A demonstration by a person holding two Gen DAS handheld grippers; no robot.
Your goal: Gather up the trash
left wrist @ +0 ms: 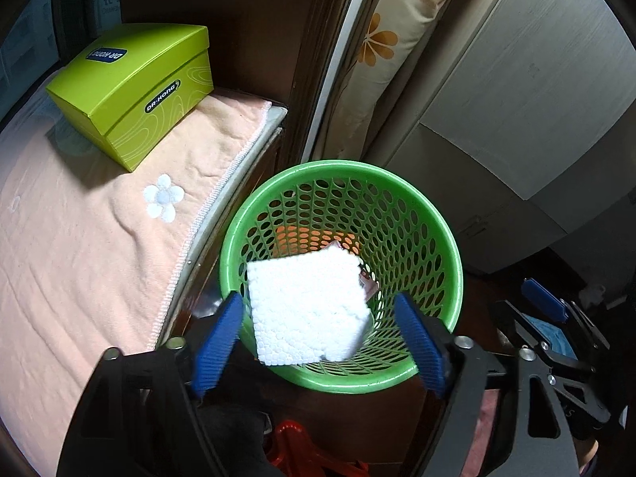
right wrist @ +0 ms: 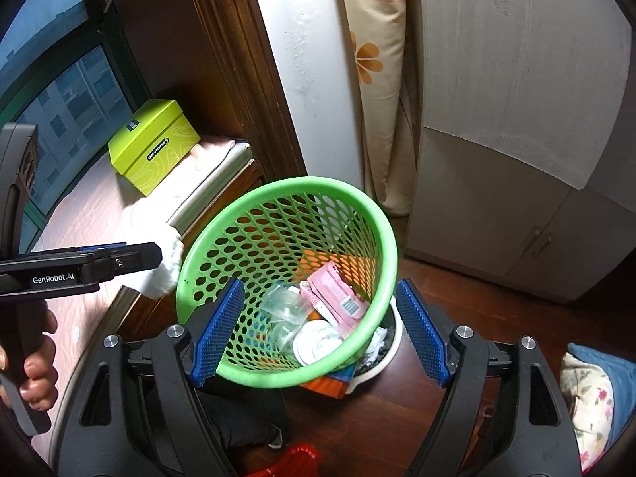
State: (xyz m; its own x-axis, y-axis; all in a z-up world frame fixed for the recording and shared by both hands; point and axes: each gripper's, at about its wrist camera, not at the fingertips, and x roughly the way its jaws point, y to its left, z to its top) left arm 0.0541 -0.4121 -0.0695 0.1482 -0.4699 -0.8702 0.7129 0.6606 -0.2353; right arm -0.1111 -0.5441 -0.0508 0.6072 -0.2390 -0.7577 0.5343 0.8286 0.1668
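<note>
A green perforated trash basket point(left wrist: 437, 234) stands on the floor beside the bed; it also shows in the right wrist view point(right wrist: 381, 234). A white foam square point(left wrist: 306, 310) hangs free between the wide-apart fingers of my left gripper point(left wrist: 320, 342), over the basket mouth; no pad touches it. In the right wrist view the foam point(right wrist: 159, 270) shows just beyond the left gripper's tip point(right wrist: 119, 262), at the basket's left rim. My right gripper point(right wrist: 320, 332) is open and empty above the basket. Inside lie a pink packet point(right wrist: 338, 290), clear plastic point(right wrist: 284, 304) and a white lid point(right wrist: 316, 342).
A lime-green shoe box point(left wrist: 135, 83) sits on the pink bedspread point(left wrist: 79, 246) to the left. A wooden post, a curtain point(left wrist: 377, 51) and grey cabinet doors point(left wrist: 516, 91) stand behind the basket. A white bin point(right wrist: 377, 361) and an orange box point(right wrist: 330, 385) sit under it. A red item point(left wrist: 294, 445) lies on the floor.
</note>
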